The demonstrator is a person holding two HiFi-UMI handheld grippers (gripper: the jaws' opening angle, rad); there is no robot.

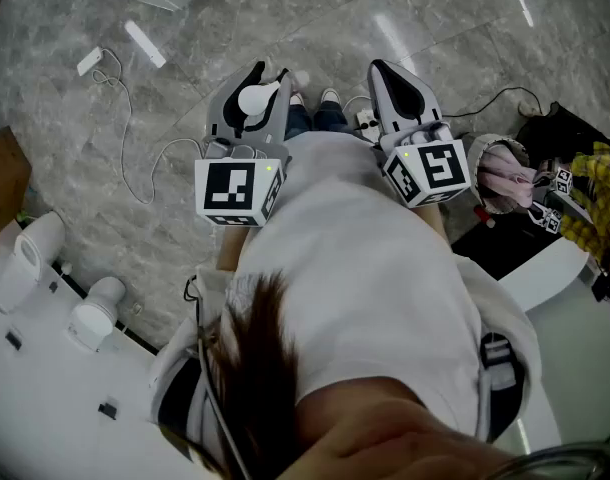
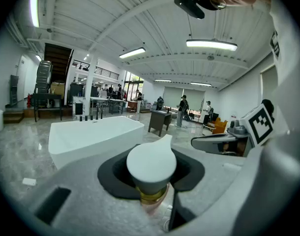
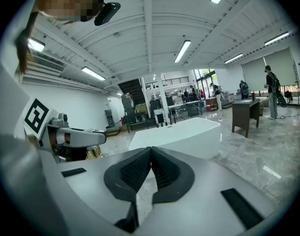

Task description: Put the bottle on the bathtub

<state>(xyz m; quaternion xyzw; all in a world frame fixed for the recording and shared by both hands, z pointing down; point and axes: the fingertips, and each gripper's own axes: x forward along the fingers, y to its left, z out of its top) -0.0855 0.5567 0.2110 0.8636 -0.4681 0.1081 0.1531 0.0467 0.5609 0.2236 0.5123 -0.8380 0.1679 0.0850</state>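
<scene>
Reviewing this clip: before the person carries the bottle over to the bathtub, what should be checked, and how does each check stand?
1. Bottle gripped: ok. The left tool is closed on the bottle below its white cap.
2. Right tool free: ok. The right tool has its jaws together, with nothing between them.
3. Bathtub in sight: ok. The bathtub stands ahead, apart from both tools.
4. Near rim bare: ok, as far as the left gripper view shows.
5. Floor path: cannot tell. A white plug and its cable lie on the floor near the person.
</scene>
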